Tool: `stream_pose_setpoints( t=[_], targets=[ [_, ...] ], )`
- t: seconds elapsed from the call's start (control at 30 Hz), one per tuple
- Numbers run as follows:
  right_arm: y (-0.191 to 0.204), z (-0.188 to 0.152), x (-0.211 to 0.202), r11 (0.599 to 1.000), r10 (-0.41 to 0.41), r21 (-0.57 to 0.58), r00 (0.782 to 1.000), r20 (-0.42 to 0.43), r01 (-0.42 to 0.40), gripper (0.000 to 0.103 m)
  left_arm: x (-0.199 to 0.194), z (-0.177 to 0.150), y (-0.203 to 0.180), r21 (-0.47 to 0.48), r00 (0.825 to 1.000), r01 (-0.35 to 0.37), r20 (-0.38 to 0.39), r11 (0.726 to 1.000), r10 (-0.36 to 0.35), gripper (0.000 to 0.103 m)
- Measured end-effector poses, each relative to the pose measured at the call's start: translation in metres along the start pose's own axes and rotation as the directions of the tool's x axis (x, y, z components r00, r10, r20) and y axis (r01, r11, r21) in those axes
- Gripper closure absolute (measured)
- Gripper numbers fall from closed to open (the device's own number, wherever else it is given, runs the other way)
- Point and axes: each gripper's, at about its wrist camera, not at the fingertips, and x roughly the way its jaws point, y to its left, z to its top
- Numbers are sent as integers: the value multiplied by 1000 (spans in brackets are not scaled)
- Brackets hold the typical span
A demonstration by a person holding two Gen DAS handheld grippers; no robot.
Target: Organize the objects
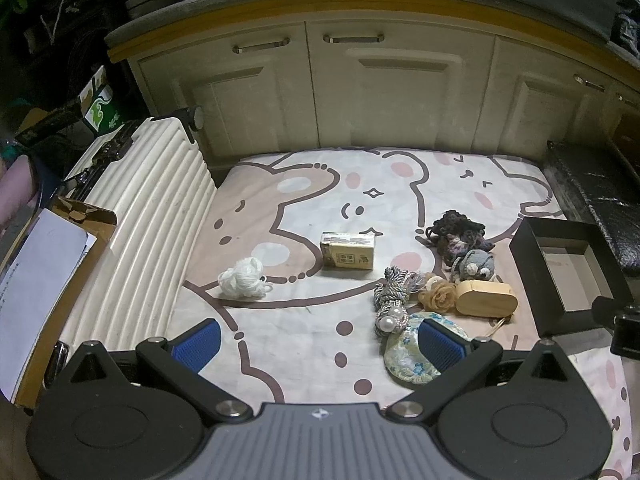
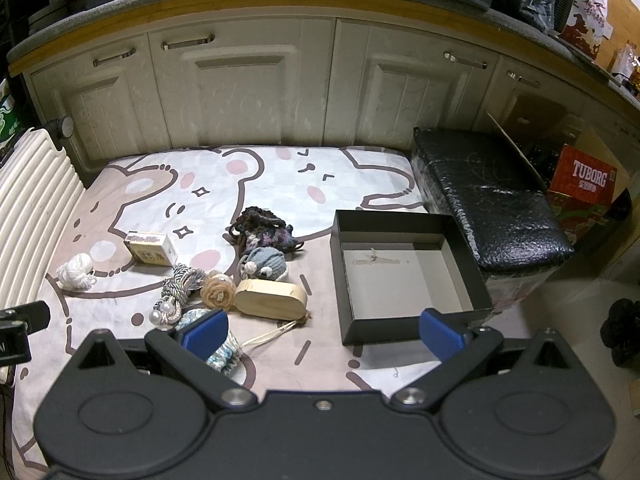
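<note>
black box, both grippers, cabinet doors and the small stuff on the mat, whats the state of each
black box: open top, empty
left gripper: open, holding nothing
right gripper: open, holding nothing
cabinet doors: shut
wooden oval case: closed, lying flat
small carton: closed, lying flat
white yarn ball: loose on the mat, apart from the rest

- An open black cardboard box (image 2: 412, 276) sits on the cartoon-bear printed sheet (image 2: 280, 168), right of the clutter
- An oval wooden case (image 2: 271, 299) lies before a grey knitted mouse (image 2: 266, 264)
- A white yarn ball (image 1: 242, 279) lies far left, beside a small tan carton (image 1: 347, 251)
</note>
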Motion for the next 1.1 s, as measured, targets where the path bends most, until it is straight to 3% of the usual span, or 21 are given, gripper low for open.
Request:
stream_pose_setpoints(
  t=[0.5,0.73,0.9,1.1],
  targets=[
    [-4,0,-1,1000,6,22,1000,3,-6,0,0,0,1,3,1000,11,3,1000,-11,0],
    [-17,4,3,994,66,86,998,-1,-66,0,-3,4,-3,20,998,27,48,999,-27,0],
    [-23,10,9,993,39,109,998,43,-44,0,6,11,-5,15,998,38,54,999,-39,0],
    [-27,22,25,993,73,92,995,70,-79,0,23,23,-5,41,996,35,87,999,-38,0]
  ],
)
